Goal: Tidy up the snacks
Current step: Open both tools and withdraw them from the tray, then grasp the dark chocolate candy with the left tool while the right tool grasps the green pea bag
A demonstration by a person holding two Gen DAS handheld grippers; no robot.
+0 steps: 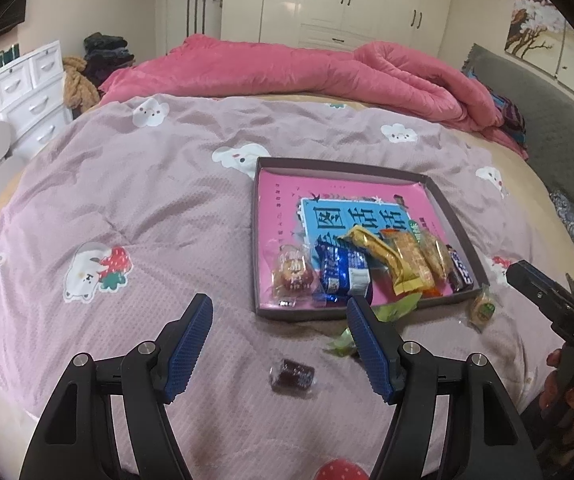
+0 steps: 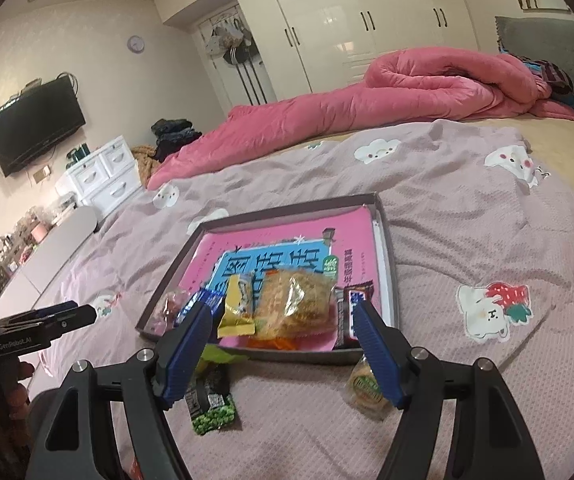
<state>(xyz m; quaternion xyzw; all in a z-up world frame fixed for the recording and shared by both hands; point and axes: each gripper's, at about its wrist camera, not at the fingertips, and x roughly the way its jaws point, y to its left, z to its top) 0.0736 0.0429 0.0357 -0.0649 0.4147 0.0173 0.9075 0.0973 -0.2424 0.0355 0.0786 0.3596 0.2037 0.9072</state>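
Shallow rectangular tray (image 1: pixel 463 224), dark rigid rim, glossy pink-and-blue printed floor, sits on a mauve waffle-textured bedspread (image 1: pixel 147 208) with cloud and strawberry prints. Snacks in tray, all crowded at its near edge, six countable from the left wrist view: one clear-wrapped reddish round piece (image 1: pixel 293 274), one crinkled blue foil pack (image 1: pixel 341 270), one yellow packet (image 1: pixel 383 258), two clear-wrapped tan bars (image 1: pixel 423 258), one dark bar (image 1: pixel 459 270). Three snacks lie loose on the bedspread: one small dark candy in clear wrap (image 1: pixel 291 373), one green pea packet (image 2: pixel 212 408), one round biscuit in clear wrap (image 2: pixel 365 386). Left gripper (image 1: pixel 279 316): ribbed blue pads apart, nothing between, over the dark candy. Right gripper (image 2: pixel 283 316): pads apart, empty, near the tray's edge.
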